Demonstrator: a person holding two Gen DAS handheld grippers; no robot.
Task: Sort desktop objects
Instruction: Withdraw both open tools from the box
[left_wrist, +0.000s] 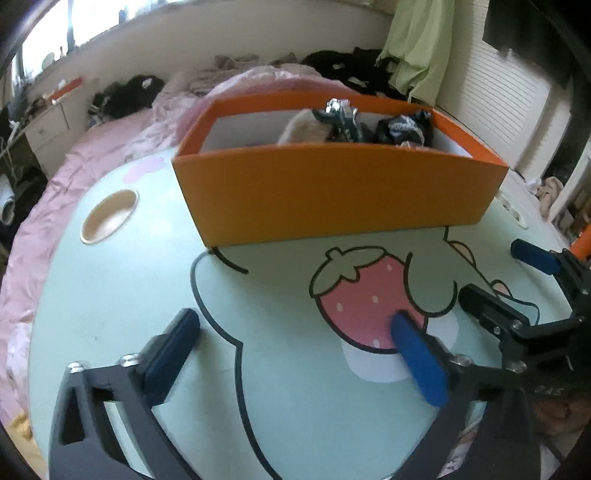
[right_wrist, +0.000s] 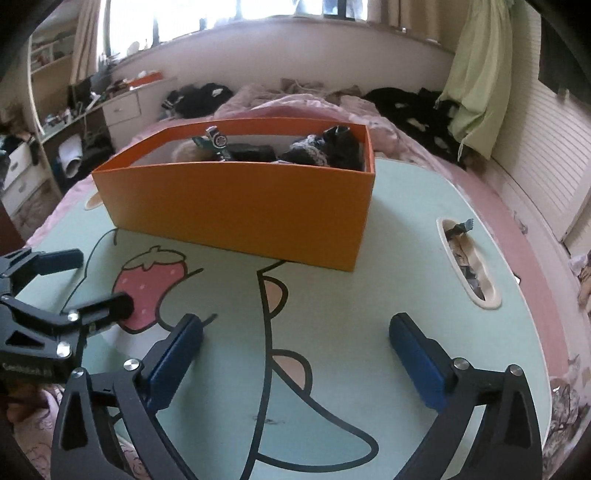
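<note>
An orange box (left_wrist: 332, 192) stands at the far side of a mint-green lap table (left_wrist: 129, 295); it also shows in the right wrist view (right_wrist: 240, 210). Inside lie a small toy camera (left_wrist: 341, 110), a fuzzy beige item (left_wrist: 306, 129) and dark bundled items (left_wrist: 404, 127). My left gripper (left_wrist: 295, 332) is open and empty, low over the table in front of the box. My right gripper (right_wrist: 295, 332) is open and empty too. Each gripper shows in the other's view, the right one (left_wrist: 506, 277) and the left one (right_wrist: 92, 280), both open.
The table (right_wrist: 406, 258) has a round cup recess (left_wrist: 109, 216) at the left and a long slot (right_wrist: 467, 266) at the right holding wrappers. It rests on a pink bed (left_wrist: 55, 184) with dark clothes behind. A desk with drawers (right_wrist: 122, 107) stands far left.
</note>
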